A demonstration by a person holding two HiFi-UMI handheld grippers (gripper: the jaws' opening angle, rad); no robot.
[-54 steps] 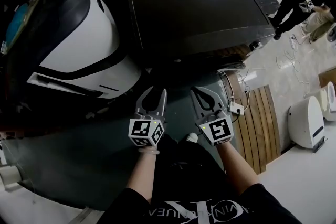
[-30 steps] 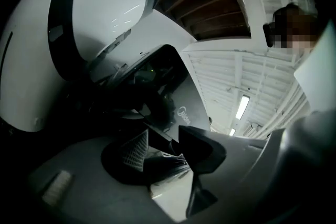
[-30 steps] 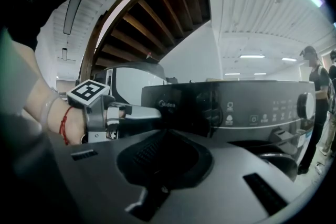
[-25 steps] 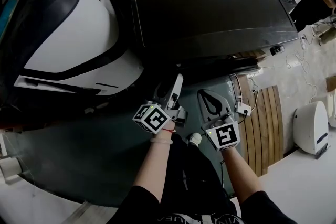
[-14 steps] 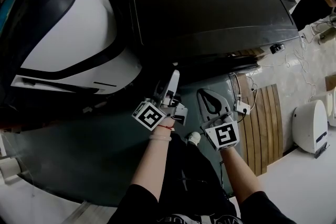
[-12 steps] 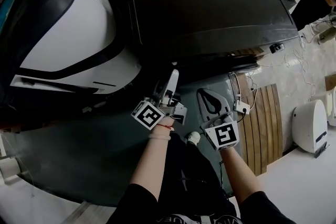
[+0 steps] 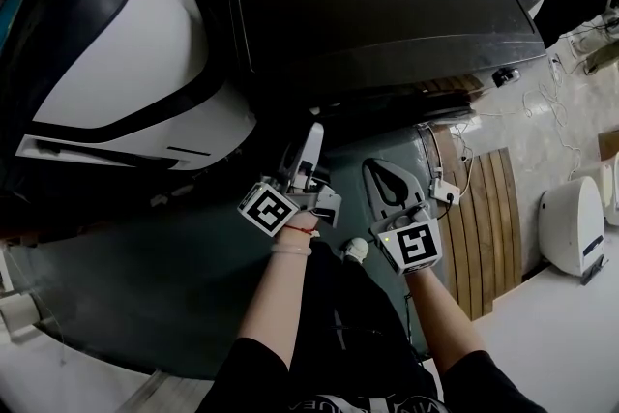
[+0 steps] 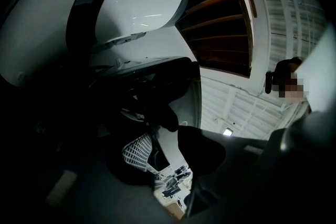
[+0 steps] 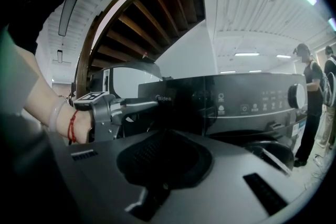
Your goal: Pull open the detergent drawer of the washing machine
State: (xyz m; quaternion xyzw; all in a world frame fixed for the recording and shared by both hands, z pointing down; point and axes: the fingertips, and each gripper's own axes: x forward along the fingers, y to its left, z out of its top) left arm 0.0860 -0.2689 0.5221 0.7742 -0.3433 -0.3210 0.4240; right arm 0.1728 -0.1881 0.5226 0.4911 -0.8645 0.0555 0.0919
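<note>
The dark washing machine (image 7: 377,5) fills the top of the head view. Its control panel (image 9: 247,99) faces me in the right gripper view, with the drawer front (image 9: 173,99) at the panel's left end by the logo. My left gripper (image 7: 311,135) lies rolled on its side, fingertips at that left end. Its jaws are closing, with a gap still between them. The left gripper view is too dark to tell if the drawer's edge sits in that gap (image 8: 176,128). My right gripper (image 7: 379,167) hangs lower, to the right, fingertips together and holding nothing.
A rounded white-and-black machine (image 7: 126,63) stands close on the left. A slatted wooden board (image 7: 488,218), cables with a plug (image 7: 445,193) and a white appliance (image 7: 571,218) lie on the right. A person (image 9: 310,97) stands beyond the washing machine.
Since the earliest frame the left gripper has gone up to the machine's front left end and rolled onto its side. Over the last second it rolled a little more. The right gripper barely moved.
</note>
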